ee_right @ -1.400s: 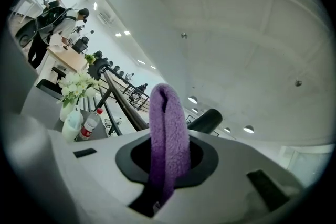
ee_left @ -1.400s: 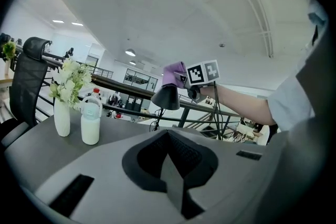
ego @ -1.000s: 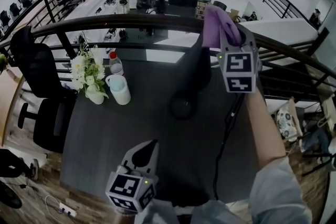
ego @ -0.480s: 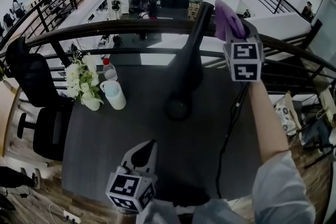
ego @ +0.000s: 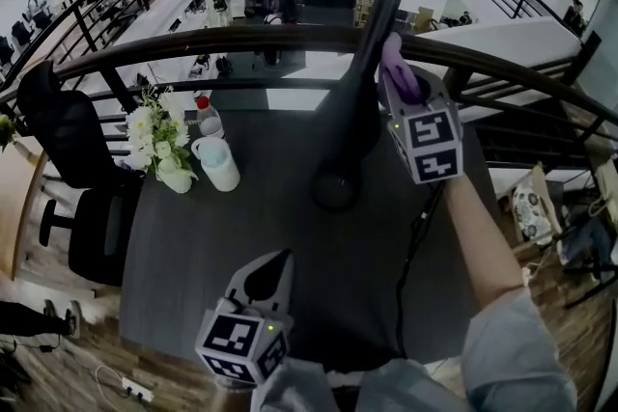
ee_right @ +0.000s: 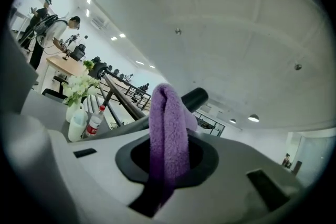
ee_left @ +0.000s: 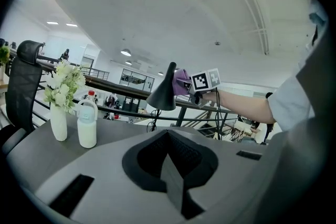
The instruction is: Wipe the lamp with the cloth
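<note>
Left gripper point(ego: 268, 273): held near, close to body, left of centre, pointing far. Jaws pressed together, nothing between them. Marker cube point(ego: 241, 348) at its near end.

Right gripper point(ego: 394, 77): raised, reached out far, right of centre. Jaws clamped on purple cloth point(ee_right: 168, 128), fold standing above the tips. Right forearm point(ego: 478, 241) bare and extended, sleeve point(ego: 512, 352) bunched at elbow.

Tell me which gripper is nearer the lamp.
Right. The right gripper, shut on the cloth, is high beside the lamp; the left gripper hangs over the table near the person.
</note>
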Demonstrator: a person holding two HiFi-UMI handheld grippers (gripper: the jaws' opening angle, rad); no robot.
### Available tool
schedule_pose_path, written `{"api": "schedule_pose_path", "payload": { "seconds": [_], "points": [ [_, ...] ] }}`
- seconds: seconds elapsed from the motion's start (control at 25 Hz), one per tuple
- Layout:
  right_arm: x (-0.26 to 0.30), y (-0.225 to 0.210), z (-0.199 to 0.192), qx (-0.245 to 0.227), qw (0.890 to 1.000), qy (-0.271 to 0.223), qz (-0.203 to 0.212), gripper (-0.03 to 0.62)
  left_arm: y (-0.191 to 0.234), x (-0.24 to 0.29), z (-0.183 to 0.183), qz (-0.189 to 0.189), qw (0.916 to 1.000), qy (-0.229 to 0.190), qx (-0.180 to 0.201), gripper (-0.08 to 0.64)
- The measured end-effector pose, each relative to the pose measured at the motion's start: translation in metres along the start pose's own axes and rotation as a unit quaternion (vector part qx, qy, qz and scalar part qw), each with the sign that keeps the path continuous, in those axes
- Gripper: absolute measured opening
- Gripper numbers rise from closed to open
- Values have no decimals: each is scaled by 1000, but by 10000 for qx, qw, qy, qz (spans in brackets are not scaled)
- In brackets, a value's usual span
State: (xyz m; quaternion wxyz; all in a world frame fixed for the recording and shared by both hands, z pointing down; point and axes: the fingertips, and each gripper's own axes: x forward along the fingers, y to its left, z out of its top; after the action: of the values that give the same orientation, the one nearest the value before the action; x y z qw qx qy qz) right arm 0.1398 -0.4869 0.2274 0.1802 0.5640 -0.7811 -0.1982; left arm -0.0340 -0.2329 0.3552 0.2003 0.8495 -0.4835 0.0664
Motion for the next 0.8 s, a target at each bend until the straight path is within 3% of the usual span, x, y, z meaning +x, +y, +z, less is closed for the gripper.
{"api": "schedule_pose_path", "payload": {
  "seconds": [0.48, 0.8],
  "points": [
    [-27, 72, -17, 467, 9983, -78, 345, 51, 3, -9, -3, 130, 9999, 39, -2, 12],
    [-39, 136, -11, 621, 9931, -94, 990, 51, 2, -13, -5, 174, 9998, 11, -8, 12]
  ]
}}
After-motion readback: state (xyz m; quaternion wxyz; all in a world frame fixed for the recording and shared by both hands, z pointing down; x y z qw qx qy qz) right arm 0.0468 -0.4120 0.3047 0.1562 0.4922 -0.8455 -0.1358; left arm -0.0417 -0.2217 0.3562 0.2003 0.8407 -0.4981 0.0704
